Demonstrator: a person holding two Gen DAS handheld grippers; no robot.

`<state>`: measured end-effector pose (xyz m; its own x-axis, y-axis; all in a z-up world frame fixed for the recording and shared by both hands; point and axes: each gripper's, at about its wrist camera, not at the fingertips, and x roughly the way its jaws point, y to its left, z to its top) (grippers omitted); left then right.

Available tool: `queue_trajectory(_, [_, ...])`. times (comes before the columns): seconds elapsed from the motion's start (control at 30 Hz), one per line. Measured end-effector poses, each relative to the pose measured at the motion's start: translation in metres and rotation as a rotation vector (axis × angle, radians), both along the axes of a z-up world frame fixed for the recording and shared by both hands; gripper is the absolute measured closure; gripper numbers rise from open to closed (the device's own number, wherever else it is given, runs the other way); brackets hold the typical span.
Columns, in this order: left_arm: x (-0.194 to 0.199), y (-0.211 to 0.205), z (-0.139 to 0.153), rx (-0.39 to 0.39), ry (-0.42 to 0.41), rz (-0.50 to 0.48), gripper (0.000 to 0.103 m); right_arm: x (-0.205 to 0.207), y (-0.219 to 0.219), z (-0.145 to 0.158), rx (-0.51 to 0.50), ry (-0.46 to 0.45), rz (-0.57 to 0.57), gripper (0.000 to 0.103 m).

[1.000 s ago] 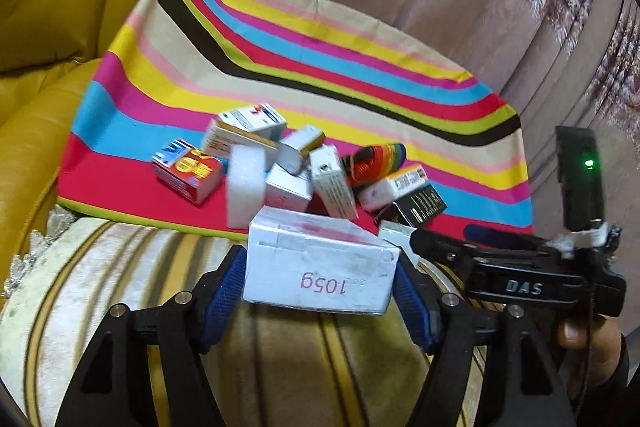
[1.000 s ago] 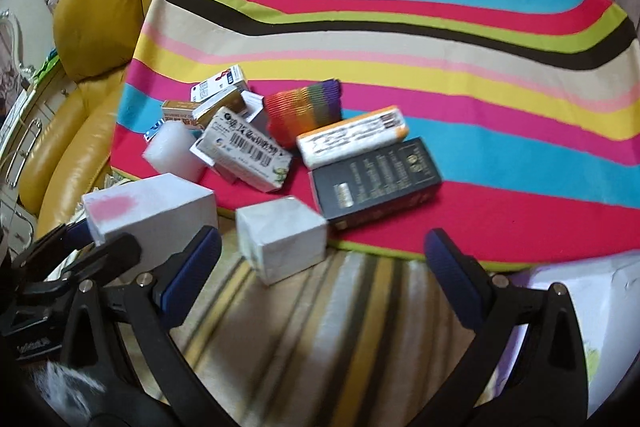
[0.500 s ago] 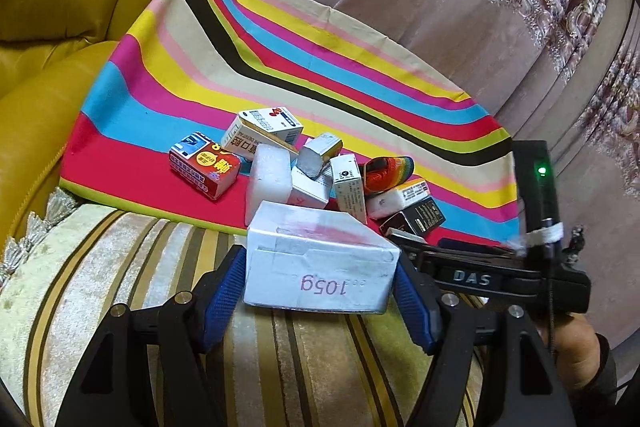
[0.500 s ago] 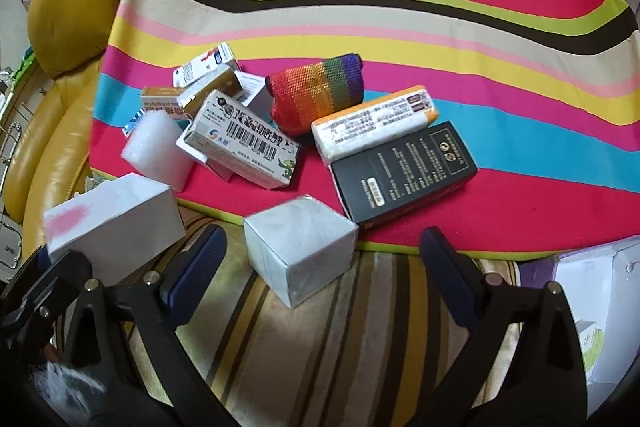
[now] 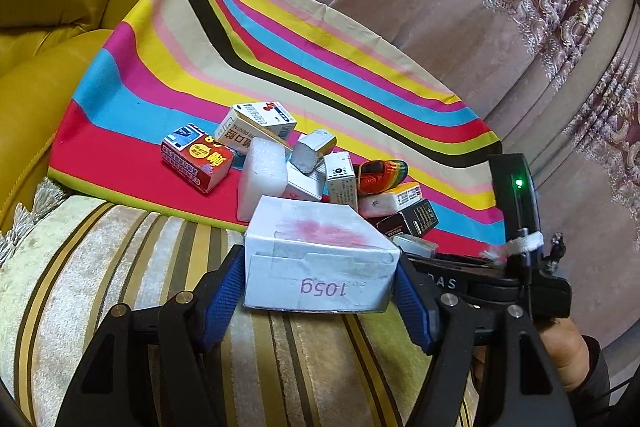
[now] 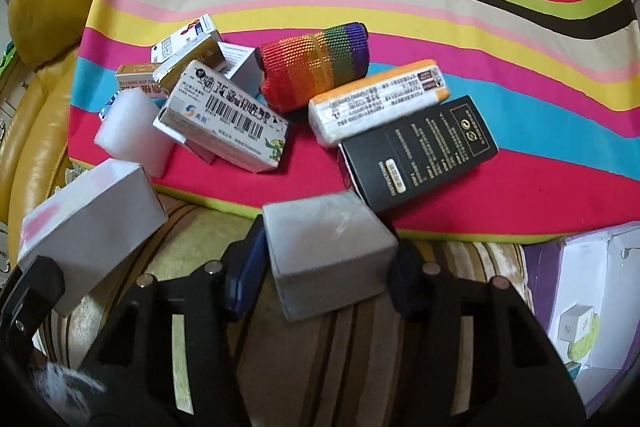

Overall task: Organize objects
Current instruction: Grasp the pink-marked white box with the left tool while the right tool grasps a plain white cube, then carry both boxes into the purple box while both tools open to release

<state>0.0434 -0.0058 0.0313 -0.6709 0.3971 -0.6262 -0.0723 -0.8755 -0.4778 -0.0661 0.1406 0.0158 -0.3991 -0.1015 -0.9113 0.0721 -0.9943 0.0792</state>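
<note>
Right hand-held gripper (image 6: 326, 277) closing, grey cube (image 6: 326, 247) between pads

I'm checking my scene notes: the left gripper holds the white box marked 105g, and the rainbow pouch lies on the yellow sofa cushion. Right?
One slip: the rainbow pouch lies on the striped mat, not the yellow sofa cushion, as the right wrist view shows. The left gripper does hold the white box marked 105g.
</note>
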Motion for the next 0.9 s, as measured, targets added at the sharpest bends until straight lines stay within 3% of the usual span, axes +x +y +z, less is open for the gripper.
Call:
queue_trajectory(0.13, [0.001, 0.003, 0.003, -0.004, 0.006, -0.021, 0.033, 0.013, 0.006, 0.004, -0.025, 0.018, -0.002, 0.054])
queue_trajectory(0.43, [0.006, 0.024, 0.013, -0.037, 0.020, -0.099, 0.033, 0.043, 0.025, 0.015, -0.047, 0.062, -0.026, 0.054])
queue_trajectory(0.9, [-0.003, 0.076, 0.010, 0.027, -0.056, -0.317, 0.034, 0.080, 0.083, 0.025, -0.069, 0.099, -0.156, 0.054])
